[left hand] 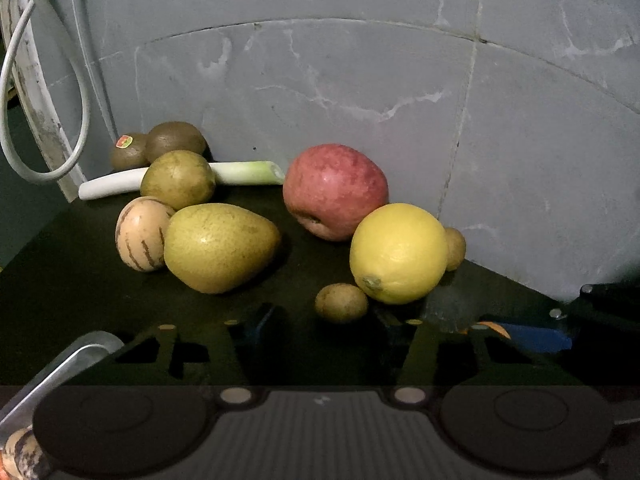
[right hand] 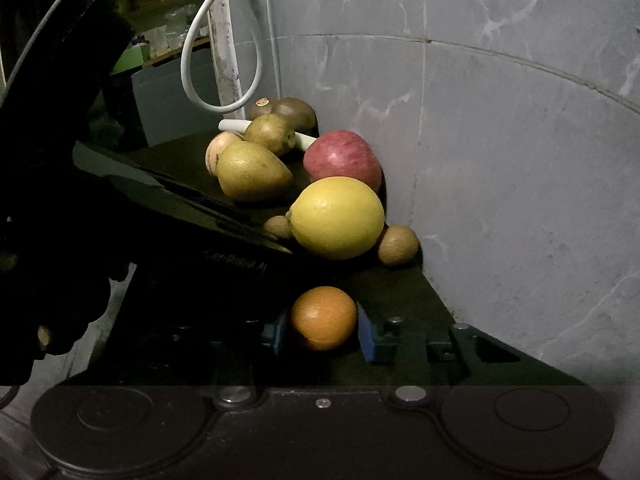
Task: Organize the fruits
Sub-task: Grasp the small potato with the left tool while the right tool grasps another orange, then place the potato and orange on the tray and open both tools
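Note:
A pile of fruit lies on a black tabletop (left hand: 80, 280) against a grey tiled wall: a yellow lemon (left hand: 400, 254), a red apple (left hand: 334, 190), two green pears (left hand: 220, 246), a striped melon-like fruit (left hand: 140, 234) and two kiwis (left hand: 176, 140). My left gripper (left hand: 324, 314) is open; a small brown fruit (left hand: 341, 303) sits between its fingers, with a gap on the left side. In the right wrist view my right gripper (right hand: 321, 320) is shut on an orange (right hand: 323, 318), its blue pads (right hand: 366, 338) against both sides, in front of the lemon (right hand: 338, 218).
A white leek stalk (left hand: 240, 172) lies behind the pears. Another small brown fruit (right hand: 398, 244) rests between lemon and wall. A white hose (left hand: 40, 80) loops at the far left. The tiled wall (left hand: 400, 80) closes the back and right. A grey metal bar (left hand: 72, 364) shows at lower left.

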{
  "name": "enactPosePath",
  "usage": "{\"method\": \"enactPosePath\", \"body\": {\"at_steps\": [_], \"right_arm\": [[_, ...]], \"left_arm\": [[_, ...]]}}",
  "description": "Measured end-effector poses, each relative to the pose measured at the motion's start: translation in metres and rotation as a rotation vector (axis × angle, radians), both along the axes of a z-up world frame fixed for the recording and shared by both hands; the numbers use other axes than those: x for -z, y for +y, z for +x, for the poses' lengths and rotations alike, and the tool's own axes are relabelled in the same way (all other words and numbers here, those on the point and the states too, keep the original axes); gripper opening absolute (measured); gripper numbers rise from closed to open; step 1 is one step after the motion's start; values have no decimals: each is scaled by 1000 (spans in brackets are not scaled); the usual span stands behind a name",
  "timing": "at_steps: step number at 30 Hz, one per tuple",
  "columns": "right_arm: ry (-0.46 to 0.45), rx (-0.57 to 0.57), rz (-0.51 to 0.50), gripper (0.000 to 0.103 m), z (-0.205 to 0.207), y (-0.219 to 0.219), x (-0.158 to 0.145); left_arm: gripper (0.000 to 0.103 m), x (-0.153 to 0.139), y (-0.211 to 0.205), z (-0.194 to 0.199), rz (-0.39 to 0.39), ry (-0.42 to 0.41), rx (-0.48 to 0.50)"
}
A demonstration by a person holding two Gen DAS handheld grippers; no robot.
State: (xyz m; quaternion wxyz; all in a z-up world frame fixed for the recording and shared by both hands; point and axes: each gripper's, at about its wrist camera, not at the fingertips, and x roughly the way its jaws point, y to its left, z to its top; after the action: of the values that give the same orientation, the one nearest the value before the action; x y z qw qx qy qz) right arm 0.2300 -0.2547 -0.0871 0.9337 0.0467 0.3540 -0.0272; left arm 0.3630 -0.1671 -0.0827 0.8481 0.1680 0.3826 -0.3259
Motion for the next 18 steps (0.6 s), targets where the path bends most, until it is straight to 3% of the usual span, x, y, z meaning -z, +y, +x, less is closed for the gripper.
{"method": "enactPosePath", "body": {"at_steps": [5, 18], "right_arm": [[-5, -1, 8, 37, -1, 0, 0], [-2, -5, 16, 37, -20, 9, -6]], "left_arm": [[31, -1, -1, -1, -19, 19, 16], [31, -15, 20, -19, -61, 94, -60]]}}
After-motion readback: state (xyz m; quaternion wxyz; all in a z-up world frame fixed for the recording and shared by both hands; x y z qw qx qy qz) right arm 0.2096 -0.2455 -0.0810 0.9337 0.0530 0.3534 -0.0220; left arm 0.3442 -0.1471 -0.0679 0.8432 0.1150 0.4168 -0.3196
